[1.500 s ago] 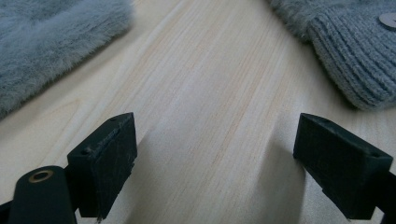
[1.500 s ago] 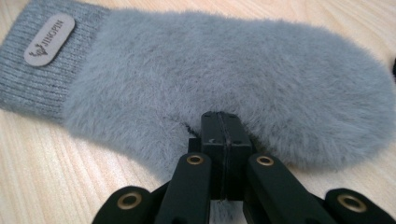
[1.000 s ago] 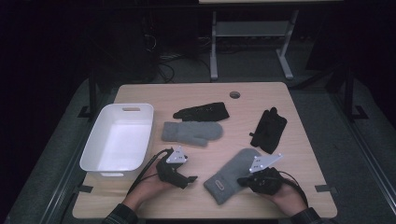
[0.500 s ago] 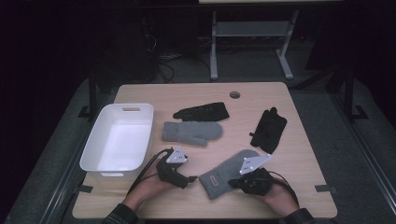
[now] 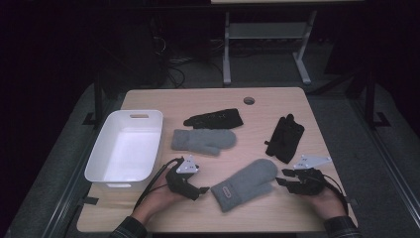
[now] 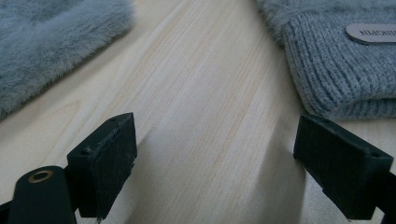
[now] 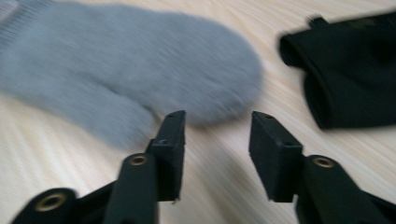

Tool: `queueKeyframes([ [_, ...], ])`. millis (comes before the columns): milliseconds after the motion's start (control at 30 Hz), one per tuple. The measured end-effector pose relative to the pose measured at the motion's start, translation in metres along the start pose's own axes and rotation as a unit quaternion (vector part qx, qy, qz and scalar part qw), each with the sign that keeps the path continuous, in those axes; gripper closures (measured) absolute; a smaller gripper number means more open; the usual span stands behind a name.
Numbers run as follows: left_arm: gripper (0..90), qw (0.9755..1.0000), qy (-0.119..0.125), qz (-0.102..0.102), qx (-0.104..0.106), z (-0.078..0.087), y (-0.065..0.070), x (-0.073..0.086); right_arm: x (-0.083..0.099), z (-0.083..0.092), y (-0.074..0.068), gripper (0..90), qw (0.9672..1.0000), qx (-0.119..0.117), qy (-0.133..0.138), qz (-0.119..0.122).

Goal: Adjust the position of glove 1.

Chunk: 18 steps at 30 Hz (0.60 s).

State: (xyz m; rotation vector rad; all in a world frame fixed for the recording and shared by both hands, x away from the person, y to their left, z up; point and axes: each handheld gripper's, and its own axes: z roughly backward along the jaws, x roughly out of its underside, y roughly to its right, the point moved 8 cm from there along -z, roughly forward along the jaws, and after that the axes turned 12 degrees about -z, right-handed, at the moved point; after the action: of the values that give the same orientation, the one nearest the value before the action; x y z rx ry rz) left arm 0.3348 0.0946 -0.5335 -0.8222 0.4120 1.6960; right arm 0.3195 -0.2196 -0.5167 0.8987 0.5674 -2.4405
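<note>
A grey mitten (image 5: 245, 183) lies flat near the table's front edge, its ribbed cuff (image 6: 336, 60) toward my left gripper. My left gripper (image 5: 199, 190) rests just left of that cuff, its jaws wide open over bare wood (image 6: 219, 149). My right gripper (image 5: 282, 182) sits just right of the mitten's rounded tip (image 7: 130, 79). Its jaws (image 7: 217, 135) have just been opening and stand apart with nothing between them. A second grey mitten (image 5: 203, 140) lies farther back, and its fuzzy edge (image 6: 56, 42) is in the left gripper view.
A white bin (image 5: 101, 168) stands at the left side of the wooden table (image 5: 277, 218). One black glove (image 5: 213, 119) lies at the back centre. Another black glove (image 5: 285, 138) lies right of centre, close to my right gripper (image 7: 355, 70).
My right gripper was shut on the near mitten and has let it go, drawing back to the right with its jaws apart. The left gripper has kept still.
</note>
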Motion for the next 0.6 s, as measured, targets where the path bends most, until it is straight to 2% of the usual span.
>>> queueKeyframes([
  [67,12.5,1.0000,0.000,0.000,0.001,0.000,0.000,0.000,0.005,0.002,0.013,40.5,0.9998,0.011,0.004,-0.013],
  [100,12.5,1.0000,0.000,0.000,0.000,0.000,0.000,0.000,0.005,0.002,0.013,40.5,0.9998,0.011,0.004,-0.013],
  [133,13.9,1.0000,0.000,0.003,0.000,0.000,0.000,0.000,0.009,0.002,0.019,37.6,0.9996,0.024,0.002,-0.014],
  [167,15.7,0.9999,-0.013,0.001,0.002,0.002,-0.002,0.000,0.012,0.001,0.022,35.9,0.9995,0.028,-0.002,-0.010],
  [200,19.1,0.9999,-0.014,0.003,0.000,0.003,-0.003,0.000,0.014,-0.001,0.025,33.7,0.9994,0.032,-0.002,-0.007],
  [267,25.5,0.9998,-0.019,0.005,-0.002,0.004,-0.004,0.000,0.015,-0.001,0.027,32.2,0.9995,0.029,0.011,-0.008],
  [300,25.5,0.9997,-0.021,0.008,-0.005,0.005,-0.005,-0.001,0.015,-0.001,0.027,32.2,0.9995,0.029,0.011,-0.008],
  [333,33.2,0.9996,-0.025,0.007,-0.006,0.006,-0.006,-0.001,0.016,-0.002,0.028,26.4,0.9994,0.025,0.023,-0.009],
  [367,33.2,0.9995,-0.028,0.008,-0.011,0.006,-0.008,-0.002,0.016,-0.002,0.028,26.4,0.9994,0.025,0.023,-0.009],
  [400,37.4,0.9993,-0.033,0.008,-0.016,0.007,-0.009,-0.002,0.016,-0.002,0.028,25.7,0.9994,0.024,0.024,-0.008],
  [433,49.4,0.9992,-0.034,0.003,-0.019,0.007,-0.011,-0.004,0.016,-0.003,0.028,23.4,0.9994,0.026,0.023,-0.007],
  [467,56.5,0.9989,-0.037,0.004,-0.030,0.009,-0.014,-0.009,0.016,-0.003,0.028,22.6,0.9994,0.026,0.023,-0.009],
  [533,70.9,0.9987,-0.038,0.007,-0.033,0.010,-0.016,-0.011,0.016,-0.003,0.028,20.8,0.9994,0.026,0.021,-0.007],
  [567,70.9,0.9987,-0.036,0.010,-0.034,0.011,-0.018,-0.014,0.016,-0.003,0.028,20.8,0.9994,0.026,0.021,-0.007],
  [600,86.4,0.9985,-0.040,0.013,-0.033,0.011,-0.019,-0.017,0.016,-0.004,0.027,19.8,0.9994,0.026,0.020,-0.007],
])
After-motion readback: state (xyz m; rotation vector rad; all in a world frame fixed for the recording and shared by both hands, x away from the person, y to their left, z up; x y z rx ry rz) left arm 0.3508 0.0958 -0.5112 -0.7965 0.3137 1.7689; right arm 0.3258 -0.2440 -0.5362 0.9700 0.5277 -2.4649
